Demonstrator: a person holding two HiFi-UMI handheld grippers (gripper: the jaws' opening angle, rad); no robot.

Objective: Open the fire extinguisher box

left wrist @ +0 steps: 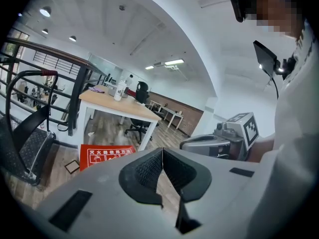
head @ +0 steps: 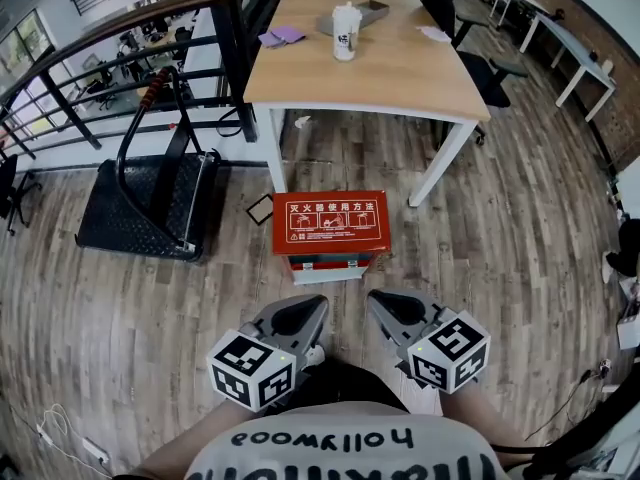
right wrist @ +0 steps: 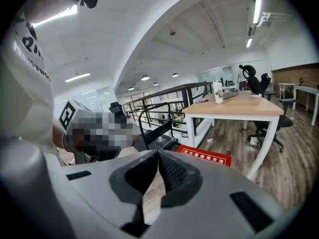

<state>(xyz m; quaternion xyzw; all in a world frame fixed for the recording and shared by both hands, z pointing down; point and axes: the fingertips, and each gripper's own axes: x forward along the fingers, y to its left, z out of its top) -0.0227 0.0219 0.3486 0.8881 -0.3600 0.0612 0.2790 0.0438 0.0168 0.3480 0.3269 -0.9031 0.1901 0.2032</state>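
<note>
— How do the two claws stand?

— Both are clenched on nothing. The left gripper and the right gripper each have the dark pads pressed together at the tips, and each gripper's own view shows only floor behind them.

— And the pose?

— They are side by side at the bottom centre of the head view, close to the person's body, tips pointing up the frame and a little downward.

— Where is the box?

— The fire extinguisher box lies on the wooden floor in the middle of the frame, just above the grippers but apart from both (its red lid with white print faces up), beside the legs of the table.

— Do the views differ?

— Yes. Only the head view shows the black hand cart whole at the left. The left gripper view shows the right gripper's marker cube at its right edge, and of the box only a red corner at lower left.
</note>
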